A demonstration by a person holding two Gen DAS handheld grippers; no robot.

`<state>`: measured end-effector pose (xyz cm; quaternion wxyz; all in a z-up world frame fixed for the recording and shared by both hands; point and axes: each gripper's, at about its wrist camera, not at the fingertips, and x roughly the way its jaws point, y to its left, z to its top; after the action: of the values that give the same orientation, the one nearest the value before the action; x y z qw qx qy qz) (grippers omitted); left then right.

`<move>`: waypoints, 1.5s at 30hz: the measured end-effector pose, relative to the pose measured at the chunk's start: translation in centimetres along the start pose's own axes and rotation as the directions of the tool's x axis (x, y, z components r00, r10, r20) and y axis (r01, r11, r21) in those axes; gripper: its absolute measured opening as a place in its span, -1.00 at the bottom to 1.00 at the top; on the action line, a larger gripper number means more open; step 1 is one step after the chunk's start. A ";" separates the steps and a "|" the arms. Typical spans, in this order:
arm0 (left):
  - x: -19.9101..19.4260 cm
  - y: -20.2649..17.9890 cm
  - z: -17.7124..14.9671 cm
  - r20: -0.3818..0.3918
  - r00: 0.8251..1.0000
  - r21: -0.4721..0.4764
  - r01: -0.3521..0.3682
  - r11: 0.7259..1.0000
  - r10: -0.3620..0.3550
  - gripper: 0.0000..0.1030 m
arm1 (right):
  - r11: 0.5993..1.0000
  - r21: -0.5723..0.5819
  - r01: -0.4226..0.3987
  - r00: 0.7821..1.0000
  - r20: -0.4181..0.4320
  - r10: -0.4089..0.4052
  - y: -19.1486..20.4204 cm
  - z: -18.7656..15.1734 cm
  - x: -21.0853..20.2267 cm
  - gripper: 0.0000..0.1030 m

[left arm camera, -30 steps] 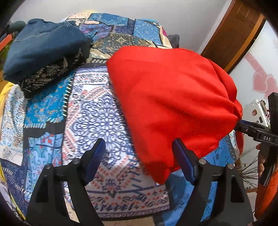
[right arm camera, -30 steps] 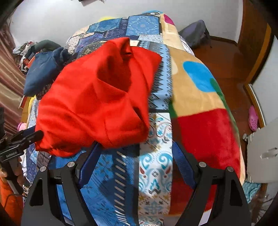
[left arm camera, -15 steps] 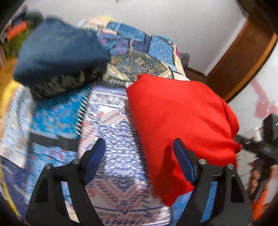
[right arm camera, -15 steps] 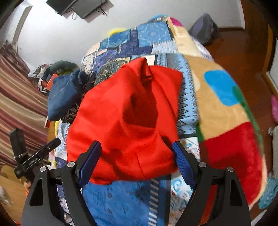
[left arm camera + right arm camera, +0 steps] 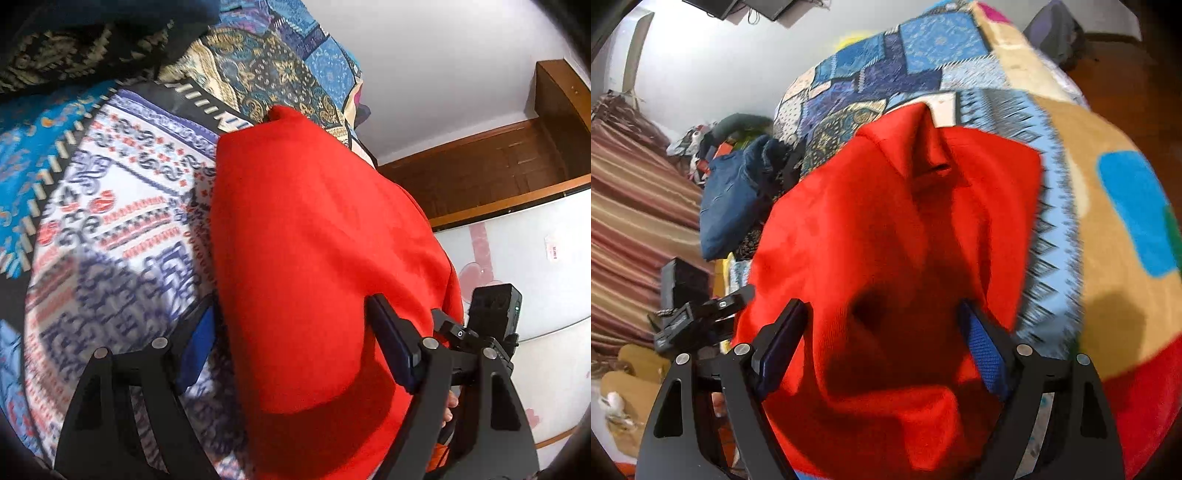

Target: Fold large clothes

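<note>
The left gripper [image 5: 291, 343] stands wide open with the near edge of the red garment [image 5: 314, 236] bulging between its fingers, and the right gripper [image 5: 882, 339] is just as wide astride the same cloth at the bottom centre of its frame, likely so both can pinch this edge for a fold. The garment fills mid-frame, lying on the patchwork bedspread [image 5: 122, 206], while a dark blue garment [image 5: 729, 206] sits apart at left, probably set aside.

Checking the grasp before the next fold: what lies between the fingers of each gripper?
Red garment cloth fills the open gap of both the left gripper and the right gripper; each wrist view shows its own.
</note>
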<state>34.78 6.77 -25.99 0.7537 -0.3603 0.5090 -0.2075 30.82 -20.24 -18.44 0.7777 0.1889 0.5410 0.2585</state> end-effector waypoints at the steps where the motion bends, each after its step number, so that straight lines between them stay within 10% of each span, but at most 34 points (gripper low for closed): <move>1: 0.5 0.0 0.2 -0.005 1.000 -0.008 0.003 1.000 -0.003 0.58 | 1.000 0.004 -0.015 1.000 -0.011 0.015 -0.1 0.3 0.4 0.61; 8: 1.6 0.1 0.8 -0.013 0.999 -0.030 0.047 0.998 -0.047 0.56 | 0.997 0.030 -0.072 0.996 -0.040 0.074 -0.6 1.6 1.5 0.52; 13: -0.2 -0.8 0.3 0.010 0.999 0.021 0.038 0.999 -0.038 0.09 | 0.992 0.056 -0.110 0.991 -0.067 0.113 -0.7 1.9 1.3 -0.25; 24: -9.7 -6.2 0.6 0.181 0.983 0.204 -0.036 0.978 -0.002 -0.35 | 0.990 -0.074 -0.117 0.993 -0.034 0.115 6.2 2.7 -1.8 -0.74; 34: -20.1 -8.0 5.1 0.358 0.934 0.286 -0.087 0.954 -0.022 -0.47 | 0.944 -0.295 -0.146 0.984 0.057 0.170 17.7 5.2 -1.2 -0.80; 45: -27.3 -7.5 18.0 0.448 0.894 0.290 -0.145 0.946 0.000 -0.59 | 0.903 -0.416 -0.108 0.963 0.182 0.199 27.3 12.0 2.7 -0.81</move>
<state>40.86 26.43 0.56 0.9046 -0.2532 0.2978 -0.1701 37.48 2.92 -0.62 0.8319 0.0945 0.3701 0.4025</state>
